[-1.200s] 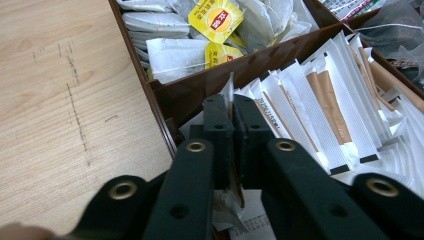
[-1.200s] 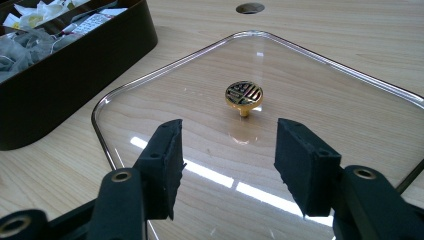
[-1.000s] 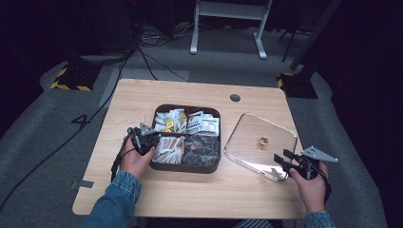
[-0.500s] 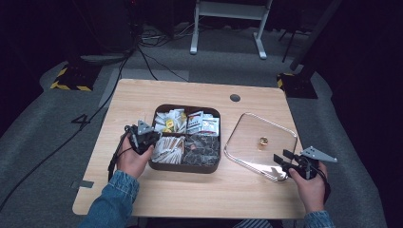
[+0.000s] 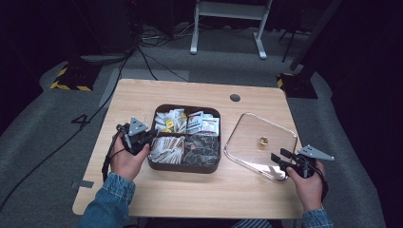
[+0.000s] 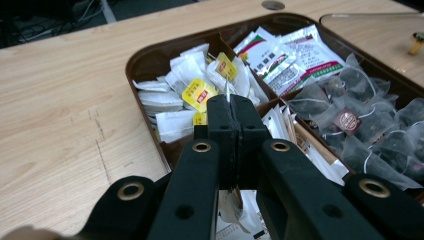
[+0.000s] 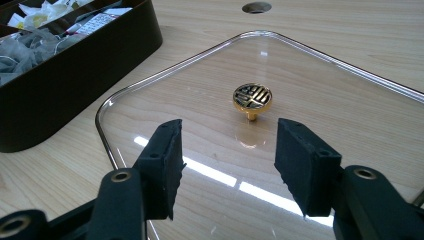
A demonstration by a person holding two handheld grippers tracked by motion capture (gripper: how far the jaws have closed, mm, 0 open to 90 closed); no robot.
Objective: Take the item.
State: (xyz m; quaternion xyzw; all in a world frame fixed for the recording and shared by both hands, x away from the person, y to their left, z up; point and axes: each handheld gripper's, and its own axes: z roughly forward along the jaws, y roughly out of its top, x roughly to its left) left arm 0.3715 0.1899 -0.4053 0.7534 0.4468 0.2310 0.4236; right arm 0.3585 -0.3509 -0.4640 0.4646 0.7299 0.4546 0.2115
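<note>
While crowded by loose sachets at the tray's left edge, pinches a tea bag in the left hand-held gripper; keeps the right hand-held gripper spread over the glass lid, right, near its gold knob.

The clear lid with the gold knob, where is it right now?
The clear lid lies flat on the table, right of the brown tea box in the high view, its gold knob just ahead of the open right gripper.

One brown box with four compartments, one glass lid, two grippers.
</note>
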